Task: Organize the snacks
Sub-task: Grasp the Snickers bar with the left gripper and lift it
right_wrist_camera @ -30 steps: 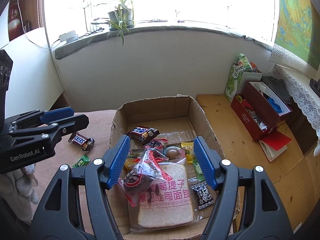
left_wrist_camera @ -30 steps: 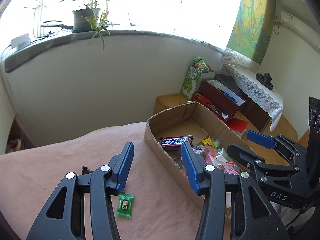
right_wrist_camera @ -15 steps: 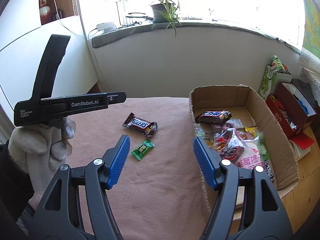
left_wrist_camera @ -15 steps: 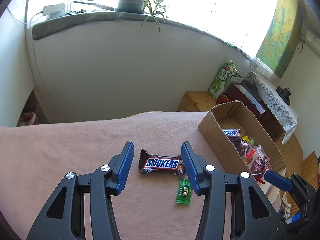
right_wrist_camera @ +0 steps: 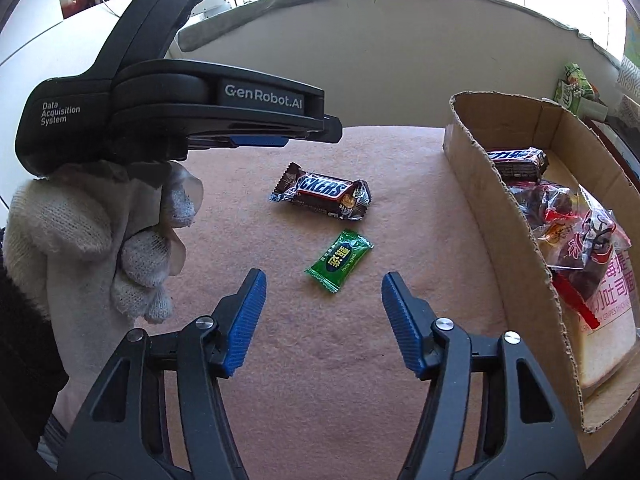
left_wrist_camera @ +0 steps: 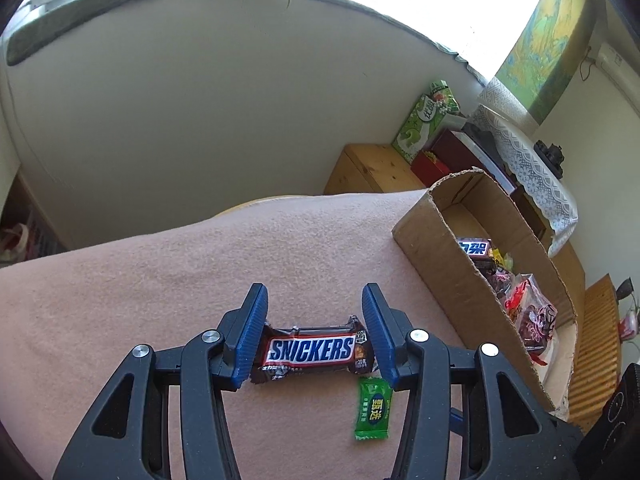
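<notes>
Left gripper (left_wrist_camera: 313,330), jaws wide, straddles the Snickers bar (left_wrist_camera: 313,351) on the pink cloth (left_wrist_camera: 160,280); the bar's long axis runs jaw to jaw. Right gripper (right_wrist_camera: 322,322), also wide and empty, faces the green candy (right_wrist_camera: 340,261). Cardboard box (left_wrist_camera: 448,264) lies right.

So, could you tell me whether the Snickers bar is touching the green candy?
Apart. The right wrist view shows a strip of bare pink cloth between the Snickers bar and the green candy.
</notes>
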Available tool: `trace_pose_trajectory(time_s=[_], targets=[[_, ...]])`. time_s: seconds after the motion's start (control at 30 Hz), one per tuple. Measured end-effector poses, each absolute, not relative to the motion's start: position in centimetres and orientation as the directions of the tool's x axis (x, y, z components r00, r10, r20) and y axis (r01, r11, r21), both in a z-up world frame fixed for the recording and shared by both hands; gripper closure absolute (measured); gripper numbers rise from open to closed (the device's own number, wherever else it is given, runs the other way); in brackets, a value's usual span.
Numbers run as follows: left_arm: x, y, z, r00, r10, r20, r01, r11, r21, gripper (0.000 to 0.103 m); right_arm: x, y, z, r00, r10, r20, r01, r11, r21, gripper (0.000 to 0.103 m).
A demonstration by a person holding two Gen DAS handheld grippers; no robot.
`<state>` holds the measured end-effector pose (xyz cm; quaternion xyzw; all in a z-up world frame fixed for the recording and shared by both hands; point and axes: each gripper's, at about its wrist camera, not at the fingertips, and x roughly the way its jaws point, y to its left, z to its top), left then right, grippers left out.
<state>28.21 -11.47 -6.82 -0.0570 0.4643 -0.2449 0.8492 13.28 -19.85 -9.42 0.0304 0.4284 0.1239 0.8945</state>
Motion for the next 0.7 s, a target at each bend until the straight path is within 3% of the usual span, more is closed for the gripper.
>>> trace_pose_trajectory(time_s=[0.1,0.2,0.43,0.6,0.7], targets=[[29.8,-11.7,-8.5,0.389,-0.499,-0.774,0.35,0.857,-0.377,0.057,13.8,-20.0,-9.8,0.598,0.241,-0.764,-0.174,0.97,0.17,0.043],[30.2,-11.8,-9.5,0.37,-0.489,-0.79,0.355,0.86,-0.366,0.058,14.2,-20.0,-10.0,0.594,0.238,-0.769,-0.167,0.971,0.171,0.048],[28.0,-10.0,-8.9,0.355,-0.485,-0.799,0.374,0.857,-0.353,0.059,14.6,-19.8,-10.3,0.598,0.218,-0.771,-0.161,0.975,0.15,0.049],[25.5,-9.6,-8.2,0.424,-0.416,-0.805,0.414,0.879,-0.236,0.059,14.8,-19.6,-11.0,0.582,0.193,-0.79,-0.156,0.98,0.124,0.05],[24.8,-9.5,-7.6,0.452,-0.404,-0.796,0.438,0.877,-0.197,0.059,15.1,-19.2,-11.5,0.57,0.189,-0.799,-0.153,0.981,0.123,0.058]])
